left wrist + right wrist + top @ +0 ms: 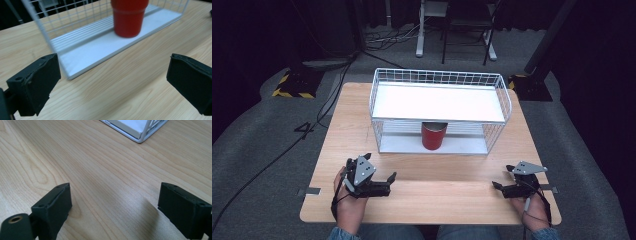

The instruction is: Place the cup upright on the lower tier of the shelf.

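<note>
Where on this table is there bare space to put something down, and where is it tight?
Bare wood runs across the front of the table, between the left gripper and the right gripper, up to the wire rack. The rack's top shelf is bare too. Narrow strips flank the rack. The lower shelf is tighter: a red cup stands mid-shelf under the top shelf.

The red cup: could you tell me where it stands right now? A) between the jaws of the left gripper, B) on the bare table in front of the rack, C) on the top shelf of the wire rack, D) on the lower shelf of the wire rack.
D: the red cup stands upright on the lower shelf of the white wire rack, under its top shelf, while both grippers sit open nearer the person.
</note>
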